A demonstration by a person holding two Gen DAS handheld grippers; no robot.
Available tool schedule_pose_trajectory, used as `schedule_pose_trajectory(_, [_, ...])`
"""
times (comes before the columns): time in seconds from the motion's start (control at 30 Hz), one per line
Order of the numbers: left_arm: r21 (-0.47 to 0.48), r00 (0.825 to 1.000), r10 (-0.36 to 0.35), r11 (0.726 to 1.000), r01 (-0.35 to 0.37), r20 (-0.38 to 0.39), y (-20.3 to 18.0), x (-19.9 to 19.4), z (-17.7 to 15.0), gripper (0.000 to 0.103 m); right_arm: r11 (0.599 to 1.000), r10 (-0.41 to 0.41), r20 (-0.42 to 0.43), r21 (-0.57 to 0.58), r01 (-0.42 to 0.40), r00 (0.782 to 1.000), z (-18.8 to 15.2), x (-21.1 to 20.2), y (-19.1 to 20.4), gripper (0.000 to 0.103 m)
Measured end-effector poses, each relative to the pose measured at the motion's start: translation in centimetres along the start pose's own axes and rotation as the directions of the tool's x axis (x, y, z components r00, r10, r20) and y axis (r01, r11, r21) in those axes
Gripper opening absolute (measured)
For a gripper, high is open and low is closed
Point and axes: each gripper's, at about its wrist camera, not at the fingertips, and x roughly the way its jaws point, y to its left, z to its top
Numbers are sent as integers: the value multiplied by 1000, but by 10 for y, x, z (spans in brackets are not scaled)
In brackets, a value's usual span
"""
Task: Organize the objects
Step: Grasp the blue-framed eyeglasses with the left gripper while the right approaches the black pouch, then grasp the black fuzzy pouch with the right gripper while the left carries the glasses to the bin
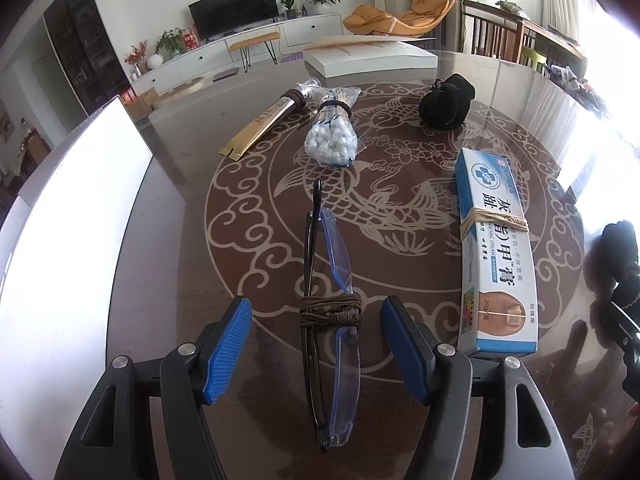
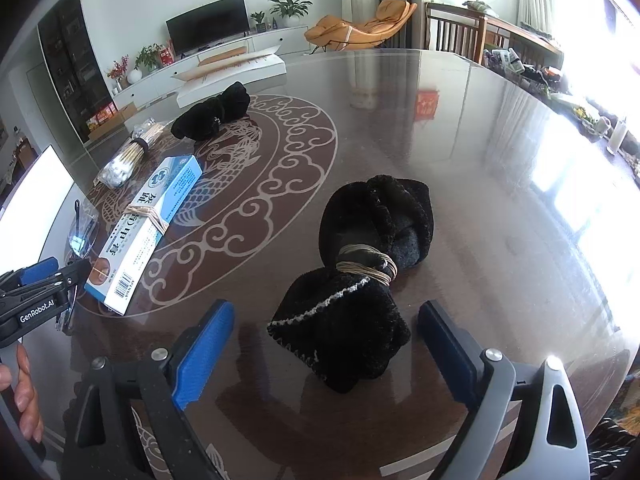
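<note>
The folded glasses (image 1: 332, 320), bound at mid-length by a brown cord (image 1: 330, 312), lay flat on the table (image 1: 400, 80), just beside the blue-and-white cream box (image 1: 496, 256). The left gripper (image 1: 316, 344) straddled the cord binding, jaws apart, pads clear of the frame, holding nothing. The glasses were judged light, rigid, thin and fragile at the lenses; the bound middle offered the safest hold. The right gripper (image 2: 326, 340) stood wide open around a black cloth bundle (image 2: 360, 280), well apart from the box, gripping nothing.
</note>
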Motion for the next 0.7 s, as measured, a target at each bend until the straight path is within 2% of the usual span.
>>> schedule_pose_trajectory(0.03, [6, 1000, 3, 1000, -3, 5, -1, 0, 1, 67, 1000, 3, 0, 4, -3, 1000, 0, 0, 0, 94])
schedule_pose_trajectory(0.1, [23, 1000, -17, 1000, 17, 15, -3, -1, 1, 56, 1000, 2, 1, 25, -2, 1000, 1, -2, -4, 94])
schedule_pose_trajectory(0.13, [33, 999, -39, 999, 38, 18, -5, -1, 1, 39, 999, 4, 6, 41, -5, 1000, 2, -3, -7, 94])
schedule_pose_trajectory(0.17, [46, 999, -37, 998, 36, 22, -8, -2, 1, 29, 998, 7, 11, 56, -8, 1000, 4, -6, -9, 94])
schedule_pose_trajectory(0.3, [82, 998, 7, 997, -11, 57, -18, -5, -3, 28, 998, 4, 0, 62, -4, 1000, 14, -6, -12, 94])
schedule_pose_trajectory(0.37, [66, 999, -2, 998, -1, 54, -17, -6, -4, 27, 999, 20, -34, 42, -19, 999, 18, 3, -12, 88])
schedule_pose_trajectory(0.4, [59, 999, -8, 998, 5, 50, -16, -7, -5, 27, 999, 22, -46, 29, -21, 999, 19, 6, -11, 69])
schedule_pose_trajectory(0.43, [54, 999, -13, 998, 10, 48, -15, -8, -5, 27, 1000, 1, -29, 3, -1, 1000, 21, 4, -10, 39])
schedule_pose_trajectory(0.5, [45, 998, -15, 999, 13, 55, -13, -13, -6, 27, 999, 52, -49, 16, -51, 997, 23, 4, -14, 35])
schedule_pose_trajectory(0.6, [29, 997, -20, 999, 17, 79, -10, -24, -8, 27, 997, 76, -33, 15, -76, 997, 24, -8, -16, 34])
schedule_pose_trajectory(0.7, [-24, 992, -64, 997, 67, 104, 3, -48, -10, 27, 989, 148, -26, 31, -147, 989, 26, -26, -13, 34])
